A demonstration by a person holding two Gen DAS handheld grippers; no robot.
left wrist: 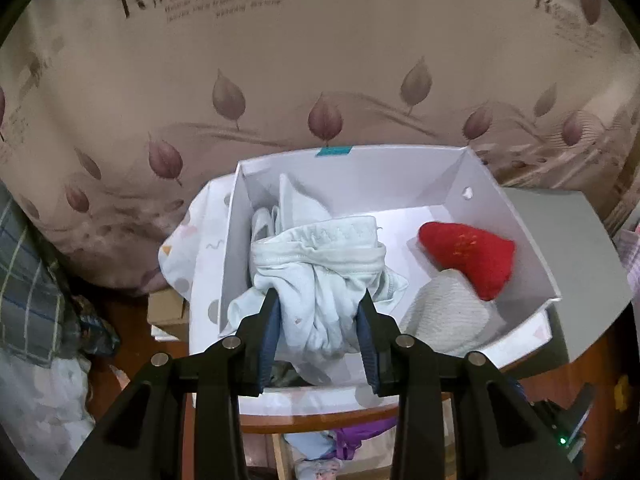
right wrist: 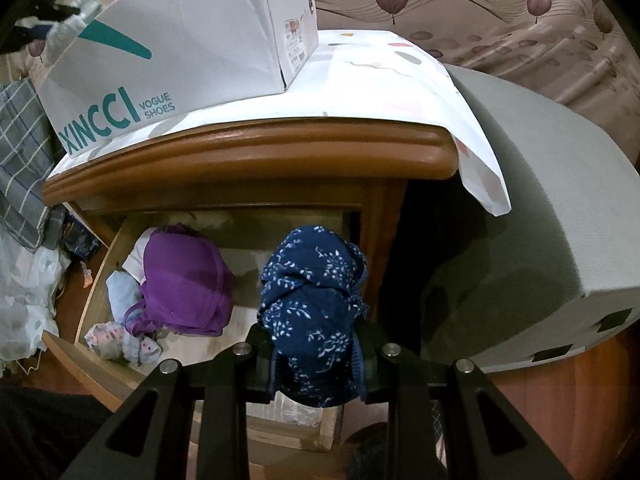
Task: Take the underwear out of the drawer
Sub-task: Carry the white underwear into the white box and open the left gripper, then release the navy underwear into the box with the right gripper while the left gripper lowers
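My left gripper is shut on pale blue underwear, which hangs bunched over the near left part of an open white shoe box. My right gripper is shut on navy floral underwear, held up over the open wooden drawer. Inside the drawer lie a purple garment, a light blue piece and a small patterned piece.
In the box lie a red sock and a white knitted piece. The box stands on a patterned cloth over the wooden nightstand top. A grey block sits to the right, a leaf-print bedspread behind.
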